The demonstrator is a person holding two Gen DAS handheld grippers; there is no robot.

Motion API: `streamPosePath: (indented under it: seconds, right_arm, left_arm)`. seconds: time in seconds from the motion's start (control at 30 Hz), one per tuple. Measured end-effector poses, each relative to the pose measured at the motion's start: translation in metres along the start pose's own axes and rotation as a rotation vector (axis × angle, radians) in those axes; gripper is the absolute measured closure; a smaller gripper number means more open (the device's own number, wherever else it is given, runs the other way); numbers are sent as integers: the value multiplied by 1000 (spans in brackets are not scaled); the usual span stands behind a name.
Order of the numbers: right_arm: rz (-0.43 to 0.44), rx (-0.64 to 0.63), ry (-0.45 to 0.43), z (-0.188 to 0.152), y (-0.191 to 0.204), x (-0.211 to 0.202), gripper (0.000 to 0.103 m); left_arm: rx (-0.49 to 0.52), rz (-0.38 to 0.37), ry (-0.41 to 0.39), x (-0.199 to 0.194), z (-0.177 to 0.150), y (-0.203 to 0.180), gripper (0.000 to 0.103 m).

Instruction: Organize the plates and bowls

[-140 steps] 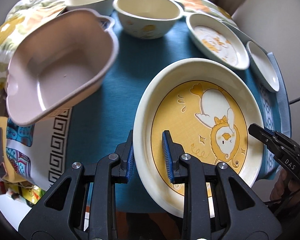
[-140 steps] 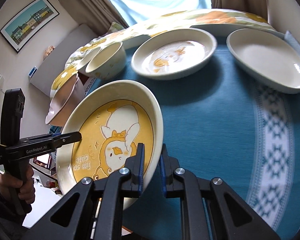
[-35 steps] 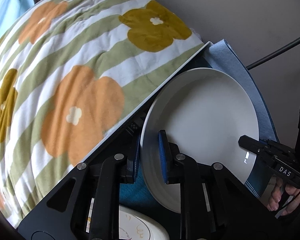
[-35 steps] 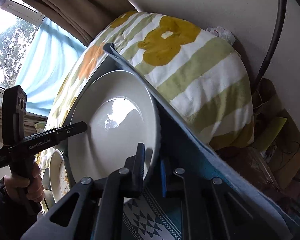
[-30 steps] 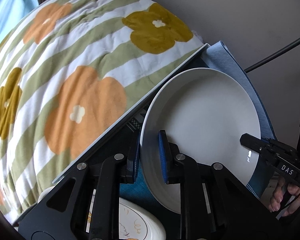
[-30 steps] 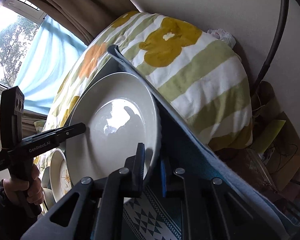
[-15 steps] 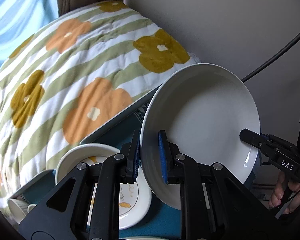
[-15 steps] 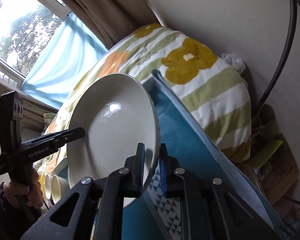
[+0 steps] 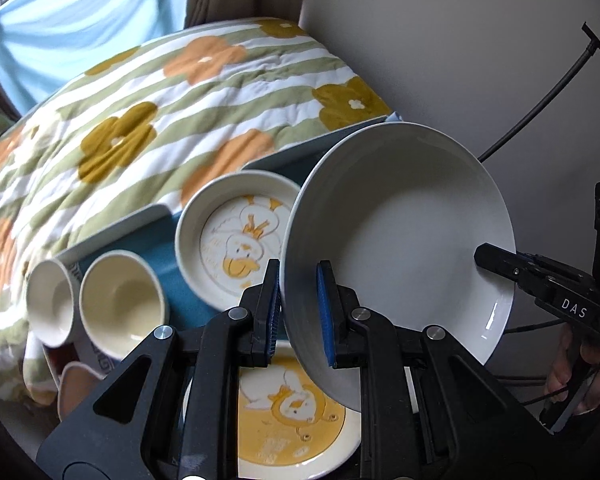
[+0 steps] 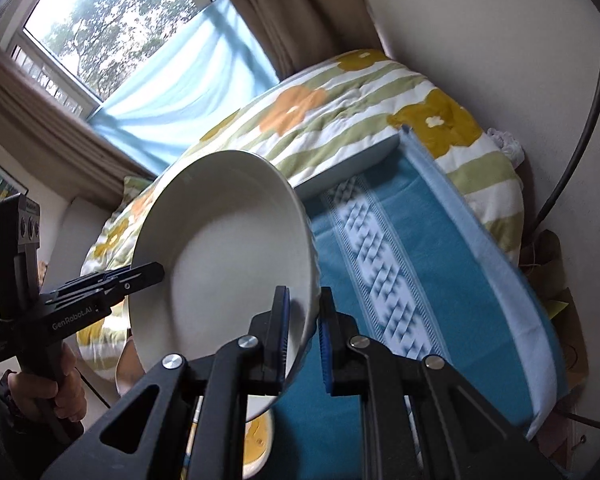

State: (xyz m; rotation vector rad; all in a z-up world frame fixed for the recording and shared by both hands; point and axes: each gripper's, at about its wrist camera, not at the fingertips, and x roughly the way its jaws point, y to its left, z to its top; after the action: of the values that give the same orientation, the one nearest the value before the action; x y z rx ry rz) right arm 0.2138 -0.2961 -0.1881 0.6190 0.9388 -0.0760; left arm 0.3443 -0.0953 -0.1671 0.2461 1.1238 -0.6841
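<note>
White, plain deep plate (image 9: 400, 240) held in the air, tilted, gripped by both grippers at once. Left gripper (image 9: 298, 312) jaws closed on the plate's near rim, rim pinched between the blue pads. Right gripper (image 10: 302, 336) jaws closed on the opposite rim, same way; in the left wrist view its tip meets the plate's right edge. Plate is above the teal cloth (image 10: 412, 280) covering the surface, touching nothing else. Below it on the surface: yellow duck plate (image 9: 292, 420) directly under the left jaws, pale duck plate (image 9: 236, 240) just behind, two cream bowls (image 9: 120, 304) side by side to the left. Floral quilt (image 9: 160, 120) beyond the surface edge.
</note>
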Motion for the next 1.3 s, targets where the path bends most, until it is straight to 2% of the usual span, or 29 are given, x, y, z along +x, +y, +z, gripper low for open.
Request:
streamPosePath:
  seconds: [0.27,0.5,0.73,1.13,1.3]
  right_arm:
    - [42,-73,153,-62,33,26,90]
    - [33,-172,268,-96,44,71,90]
    - [4,-251,324,-104,41,105,90]
    - [-22,-338,351,-108,49,117,90]
    - [-40,-387,357,-109,51,120,90]
  left_arm:
    - [-146,43,39,-17,-102,43,88]
    - [-306,57,109,7,-171,73,88]
    - [-396,56,129,37,-192,84,88]
    - [-424,69,138,57,-195,86,86]
    - [-415,104,153,65,-194,82,86]
